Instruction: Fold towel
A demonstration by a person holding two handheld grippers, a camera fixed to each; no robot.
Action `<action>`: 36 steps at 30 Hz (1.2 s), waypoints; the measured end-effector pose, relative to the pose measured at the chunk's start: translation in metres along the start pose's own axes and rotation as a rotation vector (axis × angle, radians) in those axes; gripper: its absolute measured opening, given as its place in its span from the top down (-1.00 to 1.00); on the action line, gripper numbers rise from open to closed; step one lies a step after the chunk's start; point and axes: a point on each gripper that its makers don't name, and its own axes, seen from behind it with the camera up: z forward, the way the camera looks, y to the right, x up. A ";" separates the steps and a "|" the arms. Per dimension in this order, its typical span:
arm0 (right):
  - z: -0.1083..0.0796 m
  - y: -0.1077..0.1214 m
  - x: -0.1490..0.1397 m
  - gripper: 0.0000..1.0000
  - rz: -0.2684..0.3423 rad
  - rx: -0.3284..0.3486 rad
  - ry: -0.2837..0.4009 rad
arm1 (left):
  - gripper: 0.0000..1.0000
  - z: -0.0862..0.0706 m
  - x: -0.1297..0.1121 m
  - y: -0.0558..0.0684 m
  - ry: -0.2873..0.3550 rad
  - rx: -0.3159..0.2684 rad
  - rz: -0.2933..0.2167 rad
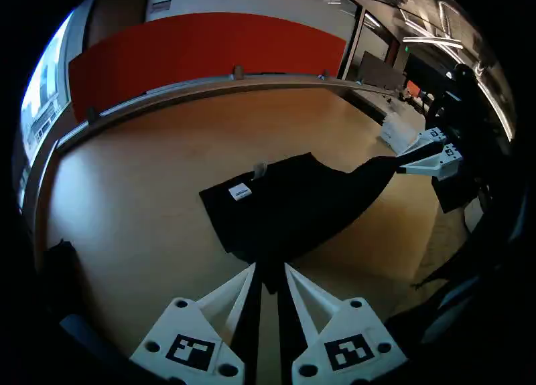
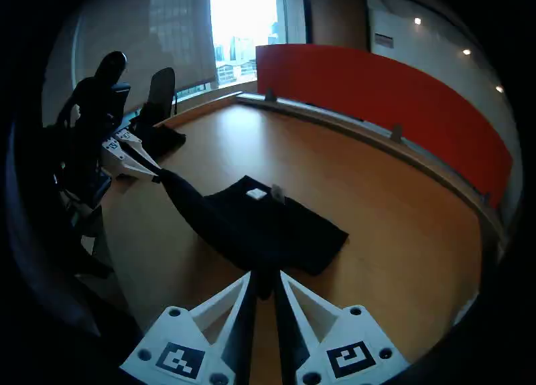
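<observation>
**Left gripper view.** The left tongs [image 1: 271, 270] stand at the lower edge, their two fingers drawn close together and pinching a near corner of the towel [image 1: 301, 204]. The towel is black, or very dark, and lies mostly flat on the wooden tabletop [image 1: 147, 184]. A small white label [image 1: 240, 191] sits on its upper surface near the far left corner. Towards the right the cloth narrows into a taut strip that lifts off the tabletop. The strip ends at the right tongs [image 1: 399, 164], which are closed on that corner. A red partition [image 1: 201, 50] runs along the far edge of the tabletop.

**Right gripper view.** The right tongs [image 2: 266, 276] appear at the lower edge, fingers nearly together with a dark corner of the towel [image 2: 268, 231] clamped between them. The main body of the cloth rests flat on the tabletop [image 2: 375, 204], with the label [image 2: 256, 193] near its far edge. A stretched band of cloth rises to the left, held at its tip by the closed left tongs [image 2: 155, 175]. Chairs [image 2: 161, 90] stand beyond them, below a bright window [image 2: 241, 30].
</observation>
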 end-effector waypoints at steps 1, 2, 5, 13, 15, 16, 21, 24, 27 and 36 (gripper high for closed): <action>-0.001 -0.001 0.000 0.67 0.000 0.001 -0.001 | 0.72 -0.001 0.000 0.001 0.000 -0.003 -0.001; -0.002 -0.001 0.000 0.67 0.001 0.001 -0.002 | 0.72 -0.002 0.000 0.002 -0.001 -0.007 -0.003; -0.005 -0.003 -0.001 0.67 0.001 0.004 -0.005 | 0.72 -0.005 -0.001 0.005 -0.003 -0.016 -0.005; -0.008 -0.008 -0.002 0.67 0.005 0.011 -0.009 | 0.72 -0.008 -0.003 0.005 -0.008 -0.014 0.006; -0.007 -0.008 -0.003 0.67 0.006 0.010 -0.013 | 0.72 -0.007 -0.004 0.005 -0.011 -0.014 0.006; -0.006 -0.008 -0.004 0.67 0.006 0.010 -0.014 | 0.72 -0.007 -0.004 0.005 -0.010 -0.014 0.005; -0.004 -0.006 -0.005 0.67 0.008 0.008 -0.023 | 0.72 -0.004 -0.002 0.003 -0.009 -0.010 -0.001; -0.001 -0.004 -0.005 0.67 0.006 0.005 -0.030 | 0.72 -0.001 -0.001 0.001 -0.009 -0.007 -0.008; 0.003 0.001 -0.004 0.67 0.006 0.000 -0.037 | 0.72 0.004 0.001 -0.003 -0.008 0.000 -0.012; 0.023 0.022 -0.003 0.67 0.038 -0.021 -0.065 | 0.72 0.026 0.015 -0.018 -0.008 0.019 -0.024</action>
